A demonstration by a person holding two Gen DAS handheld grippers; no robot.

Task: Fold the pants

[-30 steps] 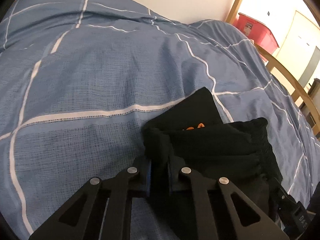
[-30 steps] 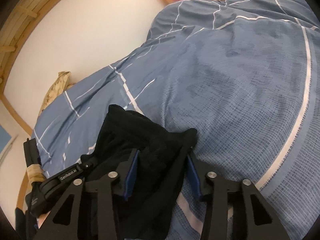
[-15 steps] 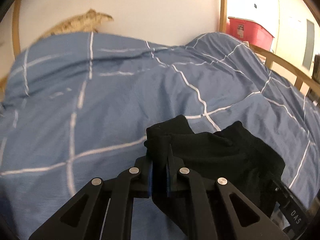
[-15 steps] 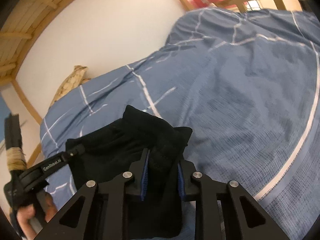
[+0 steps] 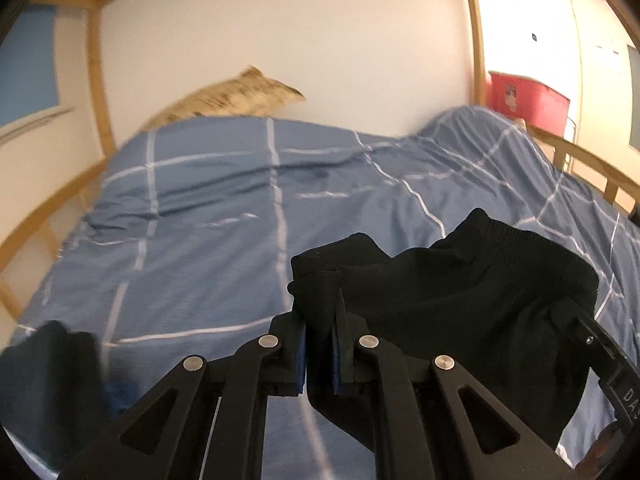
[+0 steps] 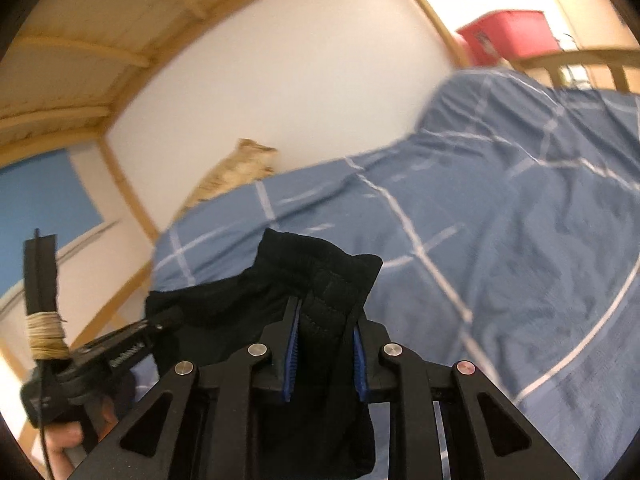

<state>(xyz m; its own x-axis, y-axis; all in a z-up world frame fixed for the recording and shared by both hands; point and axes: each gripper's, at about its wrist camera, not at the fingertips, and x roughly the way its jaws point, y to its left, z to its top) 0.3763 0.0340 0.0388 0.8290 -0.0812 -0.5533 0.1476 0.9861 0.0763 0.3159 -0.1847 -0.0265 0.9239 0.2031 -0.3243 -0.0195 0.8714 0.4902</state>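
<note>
The black pants (image 5: 460,300) hang in the air above the blue checked duvet (image 5: 240,208), stretched by their waistband between both grippers. My left gripper (image 5: 318,320) is shut on one corner of the waistband. My right gripper (image 6: 324,320) is shut on the other corner, a thick fold of black pants (image 6: 320,280) pressed between its blue pads. In the right wrist view the left gripper (image 6: 156,322) shows at the lower left, held by a hand (image 6: 68,440). In the left wrist view, part of the right gripper (image 5: 600,352) shows at the right edge.
A tan pillow (image 5: 236,98) leans on the white wall at the head of the bed. Wooden bed rails (image 5: 580,160) run round the mattress, with slats (image 6: 100,40) overhead. A red bin (image 5: 524,100) stands beyond the foot. A dark cloth (image 5: 44,380) lies at the lower left.
Both grippers rose and tilted up, lifting the pants off the duvet. The right gripper's jaws closed onto the waistband; a second ago they stood wider around it.
</note>
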